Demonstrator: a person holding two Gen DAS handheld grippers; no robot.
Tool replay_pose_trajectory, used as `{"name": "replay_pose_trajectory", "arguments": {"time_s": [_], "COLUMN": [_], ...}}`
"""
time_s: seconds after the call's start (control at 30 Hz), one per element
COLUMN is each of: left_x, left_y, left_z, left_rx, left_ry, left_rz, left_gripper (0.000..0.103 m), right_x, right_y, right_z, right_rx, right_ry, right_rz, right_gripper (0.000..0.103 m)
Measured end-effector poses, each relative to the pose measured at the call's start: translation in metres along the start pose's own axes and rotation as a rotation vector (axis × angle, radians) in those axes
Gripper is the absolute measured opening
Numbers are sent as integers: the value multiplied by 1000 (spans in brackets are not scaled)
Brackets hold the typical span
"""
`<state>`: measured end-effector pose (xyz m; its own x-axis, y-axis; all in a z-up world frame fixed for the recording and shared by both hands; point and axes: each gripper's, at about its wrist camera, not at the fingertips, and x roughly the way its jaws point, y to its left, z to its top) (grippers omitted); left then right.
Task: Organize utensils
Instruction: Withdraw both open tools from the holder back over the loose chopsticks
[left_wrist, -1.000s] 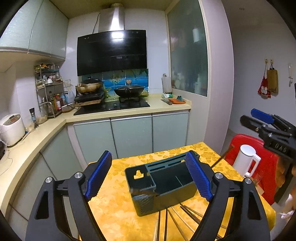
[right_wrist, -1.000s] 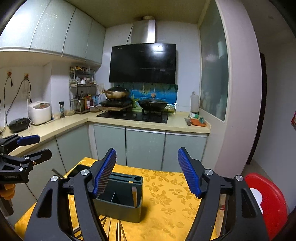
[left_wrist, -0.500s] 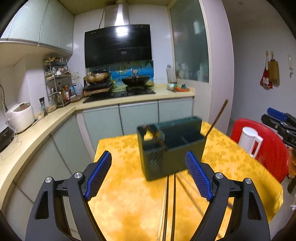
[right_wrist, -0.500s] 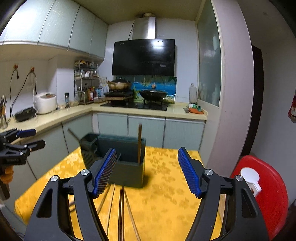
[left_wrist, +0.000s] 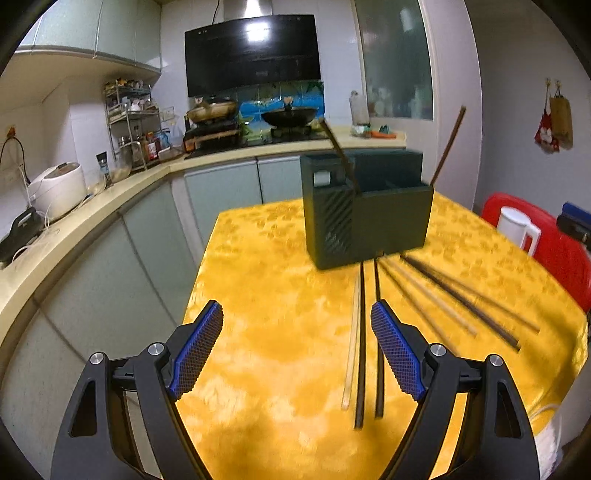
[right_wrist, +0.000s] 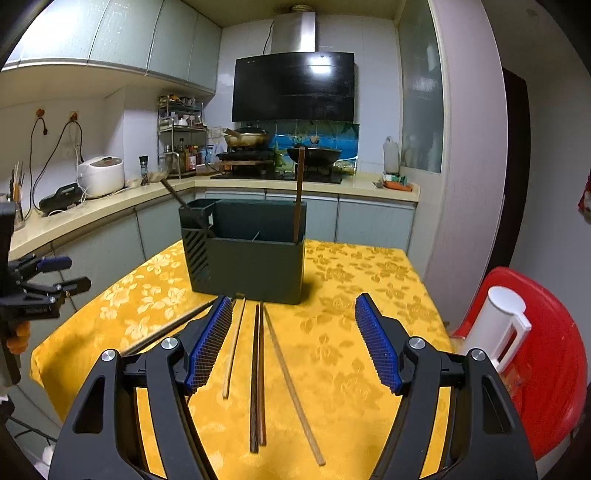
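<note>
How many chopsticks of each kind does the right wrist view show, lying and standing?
Dark wooden chopsticks lying on the yellow tablecloth: 3
Lighter wooden chopsticks lying there: 2
Dark chopsticks standing in the dark green plastic holder: 2
Total: 7

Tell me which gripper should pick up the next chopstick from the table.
Right. The right gripper is open with the loose chopsticks lying between its fingers; the left gripper has them off to one side.

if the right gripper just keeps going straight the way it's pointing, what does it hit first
Probably the loose chopsticks lying on the yellow tablecloth between the right gripper's open jaws; the dark utensil holder stands behind them. Depth is uncertain.
</note>
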<state>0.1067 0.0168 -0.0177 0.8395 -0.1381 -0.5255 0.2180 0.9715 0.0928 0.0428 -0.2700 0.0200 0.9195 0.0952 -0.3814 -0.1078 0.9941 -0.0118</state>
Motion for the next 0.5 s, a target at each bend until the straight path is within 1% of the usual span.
{"name": "replay_pose_trajectory", "arguments": {"time_s": [0.17, 0.23, 0.33, 0.4, 0.5], "left_x": [3, 9, 16, 20, 23], "left_y": [-1, -1, -3, -6, -13], "left_z": [-26, -39, -52, -59, -65], "left_rx": [37, 62, 90, 122, 173], "left_ry": [27, 49, 79, 92, 104], "left_rz": [21, 46, 60, 74, 70], "left_gripper": [80, 80, 79, 79, 79], "right_x": [-10, -14, -19, -22, -25], "right_y": [2, 3, 6, 6, 7], "right_z": [-11, -14, -18, -20, -21], "right_rx": [8, 12, 12, 15, 22], "right_ry": [-4, -3, -9, -15, -24], "right_rz": [-2, 2, 7, 9, 12], "right_gripper": [67, 67, 67, 67, 67]}}
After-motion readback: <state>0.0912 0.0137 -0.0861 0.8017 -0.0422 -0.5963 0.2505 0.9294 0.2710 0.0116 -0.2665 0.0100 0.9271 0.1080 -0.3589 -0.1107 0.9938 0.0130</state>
